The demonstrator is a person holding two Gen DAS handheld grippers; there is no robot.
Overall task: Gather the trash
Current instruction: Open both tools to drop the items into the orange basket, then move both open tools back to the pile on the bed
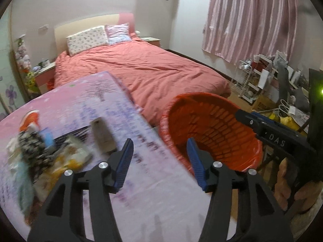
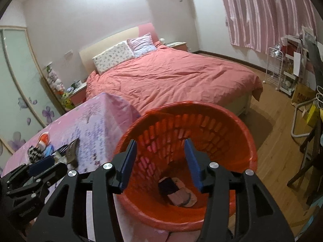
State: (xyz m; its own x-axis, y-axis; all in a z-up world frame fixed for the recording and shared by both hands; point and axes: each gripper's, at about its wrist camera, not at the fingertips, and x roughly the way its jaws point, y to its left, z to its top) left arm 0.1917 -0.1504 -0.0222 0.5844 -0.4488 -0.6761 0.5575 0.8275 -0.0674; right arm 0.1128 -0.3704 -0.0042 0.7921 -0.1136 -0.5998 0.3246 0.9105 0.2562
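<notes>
An orange plastic basket stands beside a table with a pink floral cloth. It holds a dark and pale wrapper at the bottom. My right gripper is open and empty over the basket mouth. My left gripper is open and empty above the table's right edge, next to the basket. A blurred pile of trash lies on the table at the left, with a beige packet just ahead of the left finger.
A bed with a red quilt stands behind the table. A pink curtain, a white wire rack and cluttered shelves line the right wall. Wooden floor lies right of the basket. A glass wardrobe door is at the left.
</notes>
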